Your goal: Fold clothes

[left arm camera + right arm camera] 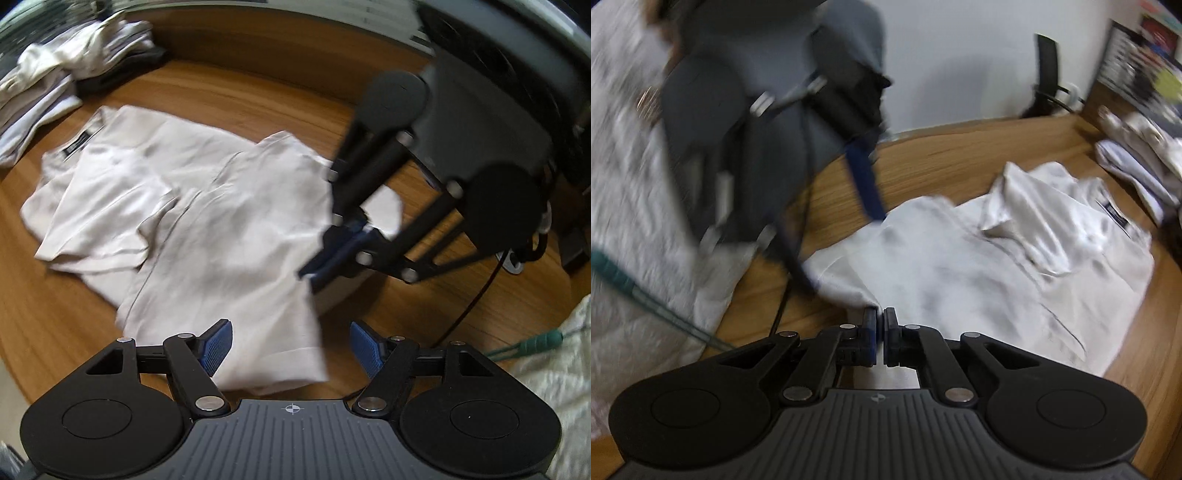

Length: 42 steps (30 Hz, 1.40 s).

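A pale shirt (207, 221) lies partly folded on the wooden table (258, 99), filling the middle of the left wrist view. The left gripper (291, 347) has its jaws spread, nothing pinched, the shirt's near hem between them. At 3 o'clock the right gripper (880, 325) has its jaws pressed together on the shirt's edge. A stack of folded clothes (66, 85) sits at 10 o'clock. No containers show.
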{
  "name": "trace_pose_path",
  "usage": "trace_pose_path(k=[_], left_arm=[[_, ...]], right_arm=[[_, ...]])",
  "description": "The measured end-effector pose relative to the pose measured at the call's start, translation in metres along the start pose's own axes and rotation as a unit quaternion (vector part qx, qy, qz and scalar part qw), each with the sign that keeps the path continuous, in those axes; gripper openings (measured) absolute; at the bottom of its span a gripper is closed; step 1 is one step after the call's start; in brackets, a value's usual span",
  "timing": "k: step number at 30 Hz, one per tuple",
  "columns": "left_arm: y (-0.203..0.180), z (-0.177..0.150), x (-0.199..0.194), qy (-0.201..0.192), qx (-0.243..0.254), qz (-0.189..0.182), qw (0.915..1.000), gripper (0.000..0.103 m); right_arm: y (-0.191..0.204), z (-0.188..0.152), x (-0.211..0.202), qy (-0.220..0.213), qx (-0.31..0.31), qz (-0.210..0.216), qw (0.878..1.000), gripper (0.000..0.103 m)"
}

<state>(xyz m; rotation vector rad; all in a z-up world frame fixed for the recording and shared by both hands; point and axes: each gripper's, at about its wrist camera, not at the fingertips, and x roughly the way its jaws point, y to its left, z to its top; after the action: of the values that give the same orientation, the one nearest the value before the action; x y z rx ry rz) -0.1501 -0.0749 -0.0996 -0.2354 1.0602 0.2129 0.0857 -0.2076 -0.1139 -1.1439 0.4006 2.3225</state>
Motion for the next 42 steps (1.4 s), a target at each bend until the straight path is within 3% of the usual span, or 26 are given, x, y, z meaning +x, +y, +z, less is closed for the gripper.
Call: trace_pose_path(k=[5,6,7,8,9,12,13,14,16,20,23,31,33,34,35,42], left_arm=[[-0.013,0.003,0.012,-0.004,0.037,0.032,0.9988,0.071],[-0.014,0.002,0.013,-0.001,0.041,0.04,0.9984,0.067],[-0.014,0.002,0.014,0.002,0.042,0.044,0.9982,0.047],[-0.013,0.002,0.014,0.004,0.041,0.048,0.998,0.014],[-0.01,0.001,0.014,0.003,0.034,0.05,0.9982,0.007],[-0.003,0.001,0.009,-0.008,0.011,0.057,0.9983,0.007],[-0.001,0.001,0.005,-0.017,0.004,0.057,0.9982,0.007],[0.0,0.002,0.002,-0.023,-0.001,0.054,0.9982,0.007],[0.002,0.002,-0.001,-0.03,-0.009,0.054,0.998,0.007],[0.003,0.003,-0.001,-0.037,-0.018,0.06,0.9973,0.007],[0.005,0.004,-0.004,-0.044,-0.027,0.061,0.9968,0.007],[0.019,0.007,-0.017,-0.055,-0.063,0.053,0.9951,0.007],[0.02,0.006,-0.022,-0.057,-0.069,0.046,0.9949,0.007],[0.021,0.004,-0.024,-0.06,-0.07,0.042,0.9948,0.007],[0.02,0.002,-0.027,-0.06,-0.073,0.041,0.9947,0.007],[0.028,-0.013,-0.049,-0.05,-0.128,-0.006,0.9904,0.007]], right_arm=[[-0.02,0.002,-0.01,-0.016,0.045,0.004,0.999,0.004],[-0.022,0.002,-0.012,-0.017,0.049,0.004,0.999,0.004],[-0.024,0.003,-0.013,-0.016,0.053,0.003,0.998,0.004],[-0.025,0.003,-0.014,-0.017,0.057,0.002,0.998,0.004],[-0.026,0.003,-0.014,-0.017,0.061,0.002,0.998,0.004],[-0.026,0.0,-0.018,-0.014,0.074,0.001,0.997,0.005],[-0.025,-0.001,-0.019,-0.013,0.079,-0.001,0.997,0.015],[-0.025,-0.002,-0.022,-0.012,0.085,-0.005,0.996,0.032],[-0.023,-0.009,-0.03,-0.012,0.101,-0.016,0.995,0.045],[-0.013,-0.032,-0.036,0.021,0.103,-0.037,0.994,0.045],[-0.001,-0.052,-0.034,0.054,0.082,-0.064,0.993,0.051],[0.006,-0.081,-0.018,0.09,0.033,-0.133,0.986,0.05],[0.003,-0.082,-0.014,0.099,0.017,-0.15,0.984,0.037],[0.001,-0.082,-0.013,0.103,0.012,-0.155,0.983,0.017],[-0.001,-0.081,-0.014,0.103,0.01,-0.156,0.982,0.008],[-0.006,-0.06,-0.043,0.095,0.034,-0.107,0.989,0.005]])
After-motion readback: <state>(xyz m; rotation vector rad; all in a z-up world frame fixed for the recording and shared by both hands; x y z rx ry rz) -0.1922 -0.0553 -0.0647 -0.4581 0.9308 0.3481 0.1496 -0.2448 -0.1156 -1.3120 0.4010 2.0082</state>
